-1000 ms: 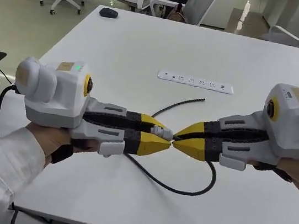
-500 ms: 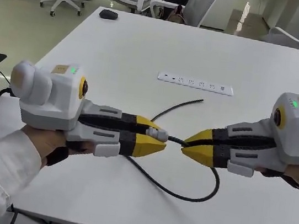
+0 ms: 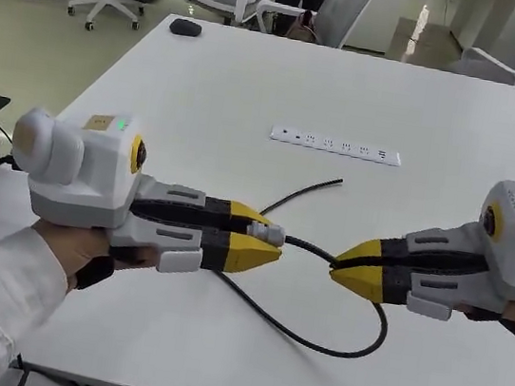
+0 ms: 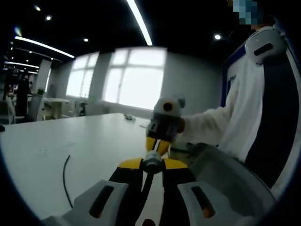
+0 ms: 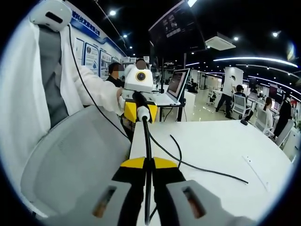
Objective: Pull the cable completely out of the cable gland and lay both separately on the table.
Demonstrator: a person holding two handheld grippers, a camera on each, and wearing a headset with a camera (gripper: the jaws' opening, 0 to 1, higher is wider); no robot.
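The left gripper (image 3: 276, 247) is pinching the small grey plastic cable gland (image 3: 268, 233) and the right gripper (image 3: 336, 263) is clamping the thin black cable (image 3: 312, 248) above the white table (image 3: 254, 77); their top stickers (image 3: 101, 121) are too small to read. A second ago the yellow tips were touching, and now they are standing apart, baring a short run of cable still seated in the gland. The left gripper view is showing the gland (image 4: 153, 161) end-on, while the right gripper view is showing the cable (image 5: 146, 141) running straight to it.
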